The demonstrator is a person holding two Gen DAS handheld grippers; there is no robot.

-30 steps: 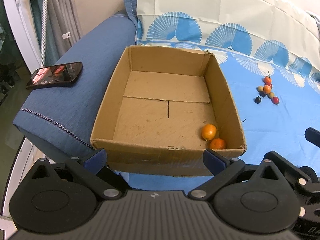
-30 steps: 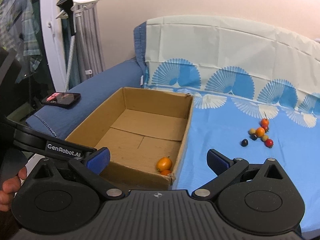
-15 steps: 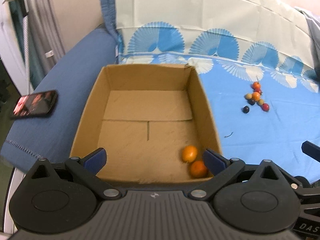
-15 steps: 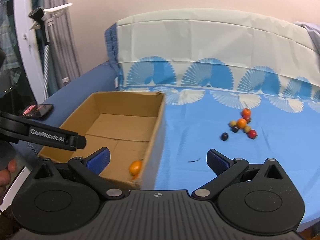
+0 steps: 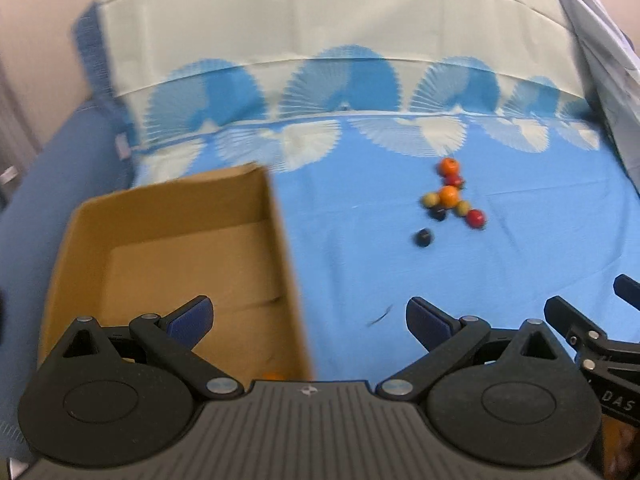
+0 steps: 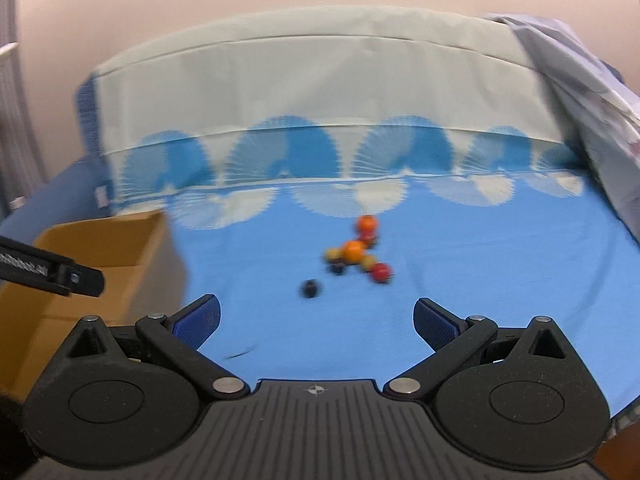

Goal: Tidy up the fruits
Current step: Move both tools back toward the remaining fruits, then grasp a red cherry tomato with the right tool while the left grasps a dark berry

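- Left gripper (image 5: 308,316): jaws wide apart, nothing between them; it hangs over the right wall of the cardboard box (image 5: 172,248) and the blue sheet (image 5: 360,264) beside it.
- Right gripper (image 6: 316,318): jaws wide apart, empty; it hangs over bare sheet, w/ the fruit cluster ahead.
- Box: open-topped, sits at the left end of the sheet, next to a dark blue cushion (image 5: 36,200). A sliver of orange fruit (image 5: 272,376) shows in its near right corner, mostly hidden by the gripper body.
- Fruit cluster (image 5: 450,198): small round fruits on the sheet, well apart from the box; two orange, two red, two pale yellow, one dark, all touching or nearly so. Both views blurred, so exact count approx.
- Lone dark berry (image 5: 422,237): just beside the cluster, on the side nearer the box.
- Thin dark stem (image 5: 378,316): lies on the sheet between the left gripper's fingers.
- Backrest cover (image 5: 320,40): pale w/ blue fan print, upright behind the sheet.
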